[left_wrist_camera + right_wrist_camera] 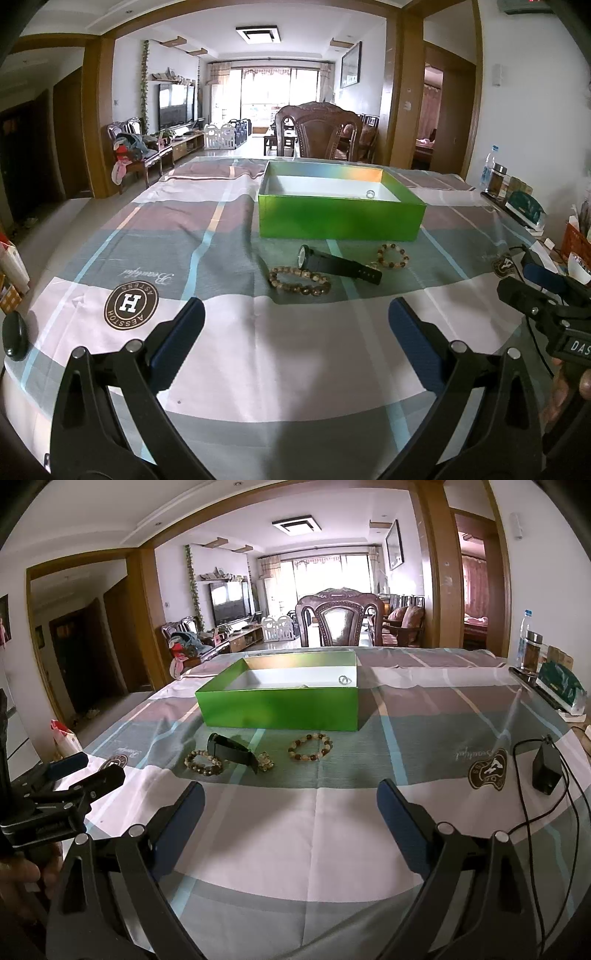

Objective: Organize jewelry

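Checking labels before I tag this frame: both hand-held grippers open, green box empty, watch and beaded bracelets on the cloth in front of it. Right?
Not quite: the green box is not empty. The right wrist view shows a small ring lying inside it near the right wall. The rest holds: left hand-held gripper and right hand-held gripper open, black watch and beaded bracelets on the cloth in front of the box.

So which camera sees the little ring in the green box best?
The right wrist view: the ring shows clear of the green box wall. The left wrist view shows it smaller, near the front wall.
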A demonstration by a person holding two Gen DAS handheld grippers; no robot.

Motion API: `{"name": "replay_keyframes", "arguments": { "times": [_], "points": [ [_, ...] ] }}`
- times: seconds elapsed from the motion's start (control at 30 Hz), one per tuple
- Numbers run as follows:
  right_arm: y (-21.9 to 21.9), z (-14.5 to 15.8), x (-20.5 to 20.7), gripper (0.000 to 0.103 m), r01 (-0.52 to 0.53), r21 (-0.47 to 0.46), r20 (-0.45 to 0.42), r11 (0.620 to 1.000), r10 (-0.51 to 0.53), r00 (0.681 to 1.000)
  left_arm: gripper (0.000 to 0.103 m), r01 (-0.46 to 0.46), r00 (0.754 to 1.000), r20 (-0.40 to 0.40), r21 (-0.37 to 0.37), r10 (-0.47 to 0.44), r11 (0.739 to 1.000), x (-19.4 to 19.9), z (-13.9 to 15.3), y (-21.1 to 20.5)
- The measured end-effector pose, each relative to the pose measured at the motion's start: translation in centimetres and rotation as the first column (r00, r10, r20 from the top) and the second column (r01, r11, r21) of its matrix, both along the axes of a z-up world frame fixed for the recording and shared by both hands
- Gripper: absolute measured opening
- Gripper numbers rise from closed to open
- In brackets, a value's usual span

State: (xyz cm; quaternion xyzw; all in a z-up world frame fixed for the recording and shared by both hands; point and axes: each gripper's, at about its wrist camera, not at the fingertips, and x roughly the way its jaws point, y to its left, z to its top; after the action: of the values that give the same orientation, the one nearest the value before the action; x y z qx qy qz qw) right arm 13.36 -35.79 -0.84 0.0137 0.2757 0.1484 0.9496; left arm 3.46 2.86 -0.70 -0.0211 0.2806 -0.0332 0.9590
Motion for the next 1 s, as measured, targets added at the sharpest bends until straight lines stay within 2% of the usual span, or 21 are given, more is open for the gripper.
{"name": "replay_keyframes", "arguments": {
  "times": [0.67, 1.0],
  "points": [
    [-0.4, -0.9, 0.4, 0.092, 0.004, 0.008, -0.014, 1.0, -0.004, 1.0, 0.099, 0.017, 1.0, -0.024, -0.004, -0.017, 1.0, 0.3, -0.7, -0.7],
    [-0.8, -1.9, 1.8, 0.092, 0.009, -0.001, -0.038, 1.0, -0.009, 0.999, 0.097, 0.033, 0.998, -0.047, -0.003, -0.033, 0.999, 3.0, -1.1, -0.8]
  ]
}}
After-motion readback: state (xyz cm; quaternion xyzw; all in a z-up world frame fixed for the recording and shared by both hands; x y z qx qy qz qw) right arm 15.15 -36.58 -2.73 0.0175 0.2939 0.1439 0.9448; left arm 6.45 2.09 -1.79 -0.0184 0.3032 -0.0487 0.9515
